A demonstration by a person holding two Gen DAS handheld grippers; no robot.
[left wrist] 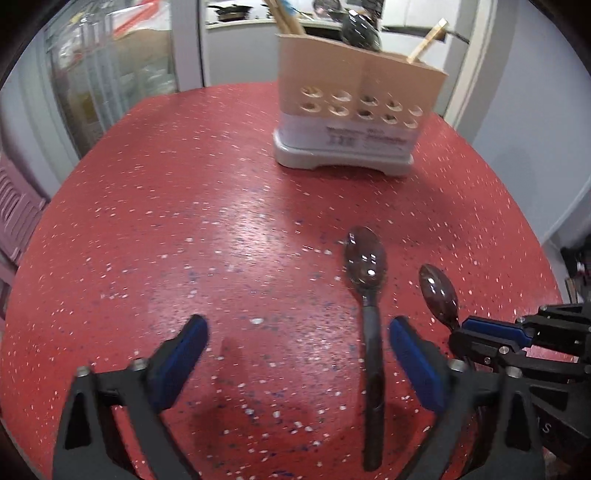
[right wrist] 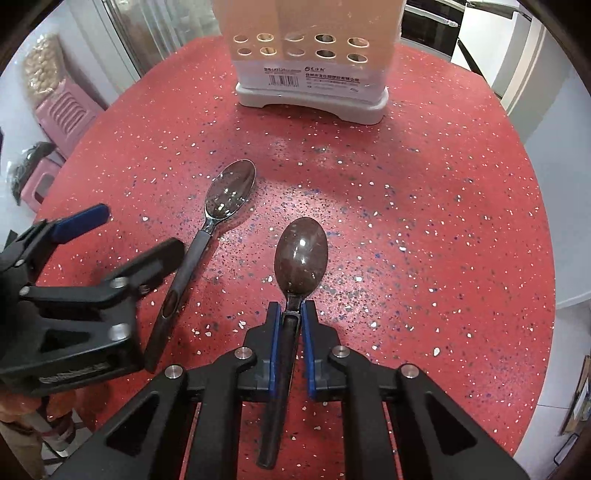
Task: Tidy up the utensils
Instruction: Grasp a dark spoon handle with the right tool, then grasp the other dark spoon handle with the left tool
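Observation:
Two dark-handled metal spoons lie on the red speckled table [left wrist: 184, 184]. My left gripper [left wrist: 299, 339] is open, and the left spoon [left wrist: 365, 266] lies between its fingers, close to the right pad. That spoon also shows in the right wrist view [right wrist: 229, 192], beside the left gripper [right wrist: 122, 236]. My right gripper [right wrist: 291, 314] is shut on the handle of the right spoon [right wrist: 301, 254], whose bowl points toward the holder. In the left wrist view the right spoon [left wrist: 439, 291] and right gripper [left wrist: 491, 332] sit at the right. The beige utensil holder [left wrist: 354, 103] stands at the far side.
The holder [right wrist: 314, 55] has a grey base and round holes, with wooden utensils and a dark ladle [left wrist: 360, 29] inside. Pink stools [right wrist: 62, 110] stand off the table's left edge. Kitchen counters and a door lie behind.

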